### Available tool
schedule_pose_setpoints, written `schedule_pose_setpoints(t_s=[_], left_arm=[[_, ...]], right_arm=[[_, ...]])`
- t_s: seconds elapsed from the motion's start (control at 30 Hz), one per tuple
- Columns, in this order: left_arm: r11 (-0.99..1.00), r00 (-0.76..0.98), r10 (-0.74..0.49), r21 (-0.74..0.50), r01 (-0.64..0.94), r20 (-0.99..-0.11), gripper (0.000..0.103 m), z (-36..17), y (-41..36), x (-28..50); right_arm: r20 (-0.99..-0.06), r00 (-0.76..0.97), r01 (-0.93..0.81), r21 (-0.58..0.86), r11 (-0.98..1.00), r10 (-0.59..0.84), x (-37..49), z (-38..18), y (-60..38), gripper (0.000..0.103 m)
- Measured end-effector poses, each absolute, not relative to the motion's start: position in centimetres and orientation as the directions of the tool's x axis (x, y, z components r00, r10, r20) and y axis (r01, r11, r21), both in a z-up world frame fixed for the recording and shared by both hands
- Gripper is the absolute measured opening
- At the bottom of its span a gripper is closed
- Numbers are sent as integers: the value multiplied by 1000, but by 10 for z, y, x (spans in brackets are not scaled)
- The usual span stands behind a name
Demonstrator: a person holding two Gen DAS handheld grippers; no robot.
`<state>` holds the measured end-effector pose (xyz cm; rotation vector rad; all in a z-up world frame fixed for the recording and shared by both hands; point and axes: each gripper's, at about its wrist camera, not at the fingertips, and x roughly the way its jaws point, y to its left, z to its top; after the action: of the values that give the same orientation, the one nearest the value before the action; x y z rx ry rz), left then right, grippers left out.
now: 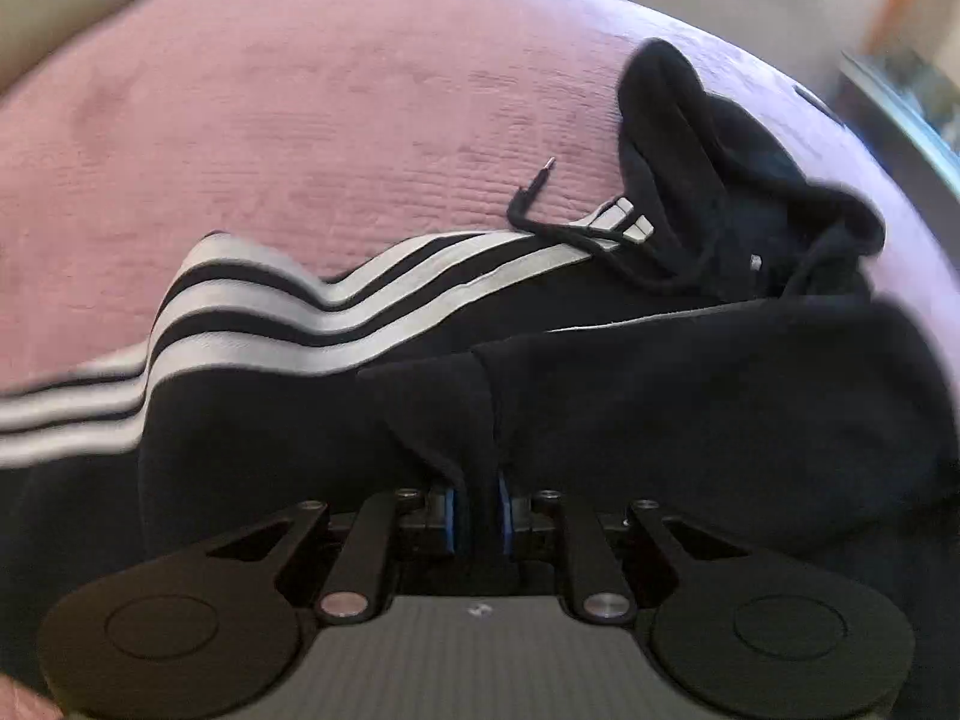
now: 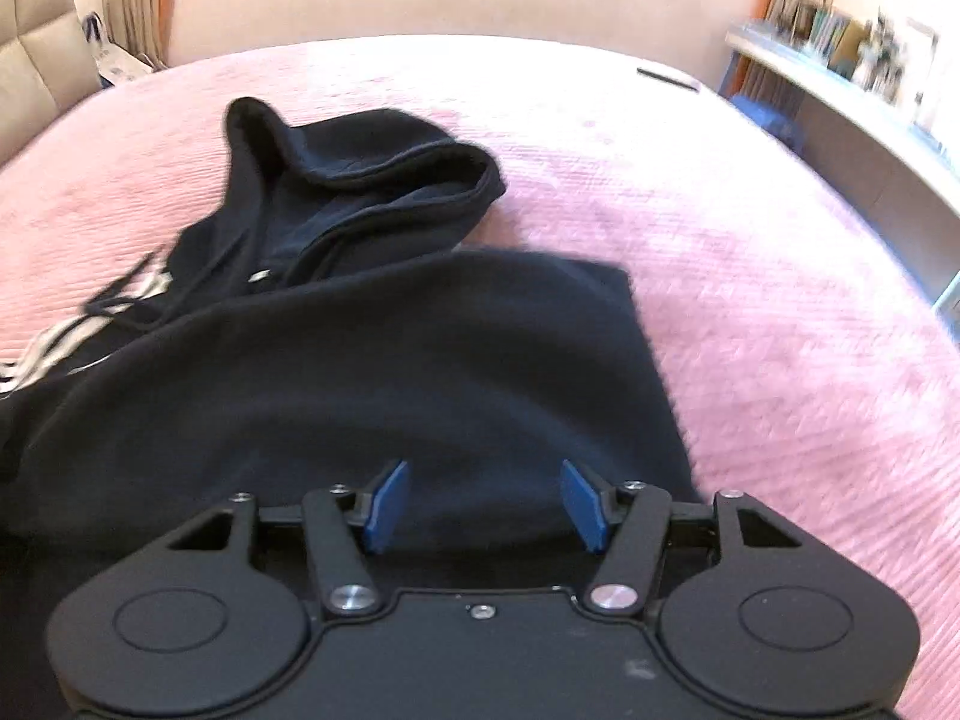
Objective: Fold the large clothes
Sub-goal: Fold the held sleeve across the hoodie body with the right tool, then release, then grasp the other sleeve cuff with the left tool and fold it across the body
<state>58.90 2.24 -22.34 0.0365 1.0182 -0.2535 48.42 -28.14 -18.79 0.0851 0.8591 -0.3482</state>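
Pink bedspread (image 2: 750, 276) covers the whole bed; one bed, one garment on it. A single black hoodie (image 2: 360, 372) lies spread across the near half of the bed, body panel flat and partly doubled over, right edge running straight. Its hood (image 2: 360, 180) is bunched and standing up at the far end; one hood. One sleeve with three white stripes (image 1: 252, 306) trails off to the left across the bedspread. One drawstring (image 1: 531, 192) end strays off the collar onto the bedspread. Left claw (image 1: 477, 510) is clenched on a pinch of the hoodie's dark fabric, cloth gathered tight between the blue pads. Right claw (image 2: 480, 504) stands released, jaws apart over the lower body panel, nothing pressed between them; whether the tips touch the cloth cannot be told. Judged risks: the left pinch looks small and may hold only the top layer, so a lift could peel the layers apart and undo the fold. With one side ungripped, a pull would drag the hem askew. The puffed hood and loose drawstring may end up trapped crooked inside the next fold.
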Motion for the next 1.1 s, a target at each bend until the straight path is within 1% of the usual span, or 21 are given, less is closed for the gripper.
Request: schedule_pose_setpoints(t_s=[0.03, 0.07, 0.1, 0.17, 0.2, 0.23, 0.27, 0.3, 0.33, 0.4, 0.47, 0.5, 0.53, 0.6, 0.63, 0.7, 0.77, 0.87, 0.93, 0.97, 1.1], left_arm=[[972, 521, -178, -66, 226, -835, 19, -222, 20, 587], [974, 532, -177, -70, 214, -828, 22, -220, 21, 585], [977, 539, -178, -81, 199, -823, 23, -221, 23, 584], [979, 541, -187, -110, 172, -820, 28, -218, 32, 577], [978, 543, -198, -128, 164, -816, 31, -217, 37, 572], [977, 544, -204, -139, 160, -814, 36, -215, 41, 567], [976, 547, -212, -150, 156, -810, 42, -211, 44, 561], [974, 554, -226, -167, 154, -801, 46, -207, 50, 553], [971, 559, -236, -181, 153, -795, 53, -202, 57, 545], [971, 567, -240, -193, 142, -788, 57, -192, 73, 531], [973, 578, -228, -204, 107, -784, 62, -183, 98, 513], [975, 583, -215, -203, 86, -784, 62, -179, 110, 506], [981, 597, -183, -186, 57, -781, 63, -175, 123, 500], [995, 629, -57, -94, -25, -775, 65, -166, 148, 490], [997, 643, 24, -30, -73, -765, 66, -162, 163, 487], [986, 655, 149, 64, -152, -741, 72, -157, 188, 488], [968, 654, 246, 142, -208, -715, 81, -156, 213, 491], [929, 627, 367, 301, -213, -687, 86, -170, 232, 505], [899, 614, 420, 396, -185, -668, 85, -186, 237, 517], [893, 618, 427, 416, -173, -660, 85, -191, 239, 521], [905, 581, 386, 415, -90, -717, 84, -216, 252, 544]], right_arm=[[-737, 616, 332, -78, 940, -279, 492, -189, -282, 63], [-731, 621, 329, -86, 940, -284, 500, -192, -282, 59], [-736, 615, 326, -89, 941, -282, 507, -197, -282, 52], [-778, 570, 322, -83, 943, -263, 524, -214, -282, 47], [-818, 525, 320, -70, 945, -238, 531, -226, -283, 48], [-844, 492, 324, -50, 945, -213, 536, -235, -284, 48], [-837, 500, 330, -53, 942, -223, 536, -234, -283, 48], [-844, 488, 330, -60, 942, -224, 537, -231, -283, 48], [-849, 480, 337, -54, 940, -221, 537, -227, -284, 48], [-851, 484, 337, -34, 941, -204, 536, -217, -283, 48], [-829, 522, 315, -30, 949, -199, 526, -203, -273, 48], [-822, 537, 298, -28, 954, -192, 521, -197, -265, 50], [-821, 543, 282, -20, 959, -176, 516, -194, -257, 52], [-830, 539, 259, 0, 966, -145, 507, -193, -240, 64], [-837, 532, 251, 10, 968, -129, 503, -195, -232, 65], [-849, 519, 241, 35, 970, -98, 496, -198, -219, 65], [-856, 511, 245, 54, 968, -82, 491, -199, -211, 65], [-869, 492, 257, 80, 963, -59, 495, -201, -206, 65], [-870, 490, 267, 92, 959, -53, 499, -200, -204, 65], [-869, 491, 267, 89, 959, -56, 500, -198, -203, 65], [-865, 499, 267, 86, 960, -61, 503, -189, -201, 65]])
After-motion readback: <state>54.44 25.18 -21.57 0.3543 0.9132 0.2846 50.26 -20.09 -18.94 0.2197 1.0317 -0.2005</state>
